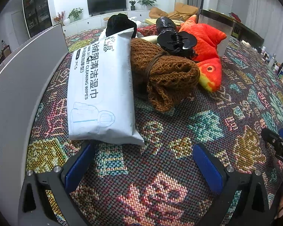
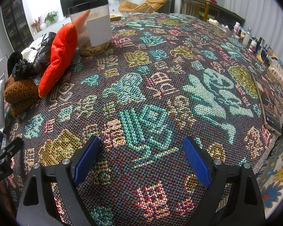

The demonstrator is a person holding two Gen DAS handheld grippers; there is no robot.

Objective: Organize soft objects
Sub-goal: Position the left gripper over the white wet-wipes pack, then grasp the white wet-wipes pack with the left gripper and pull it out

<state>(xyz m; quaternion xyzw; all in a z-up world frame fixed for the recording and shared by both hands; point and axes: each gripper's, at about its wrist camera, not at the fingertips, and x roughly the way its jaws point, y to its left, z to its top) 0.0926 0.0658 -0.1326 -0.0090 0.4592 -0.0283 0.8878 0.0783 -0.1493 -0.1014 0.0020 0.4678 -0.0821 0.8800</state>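
Note:
A white pack of cleaning wipes (image 1: 101, 90) lies on the patterned tablecloth (image 1: 160, 160), its near end just ahead of my open left gripper (image 1: 144, 150). To its right sits a rolled brown knit cloth (image 1: 166, 75) tied with a band, with a black hair claw (image 1: 176, 42) on top. Behind them lies a red plush fish (image 1: 207, 56), and a black soft item (image 1: 120, 24) rests at the far end of the wipes. From the right wrist view the fish (image 2: 56, 56) and brown knit (image 2: 20, 94) are far left. My right gripper (image 2: 142, 145) is open over bare cloth.
A grey box wall (image 1: 24, 79) runs along the left of the wipes. A clear jar with a black lid (image 2: 92, 28) stands behind the fish. A book (image 2: 268, 101) and several small bottles (image 2: 254, 43) line the table's right edge. A black plastic bag (image 2: 45, 45) lies behind the pile.

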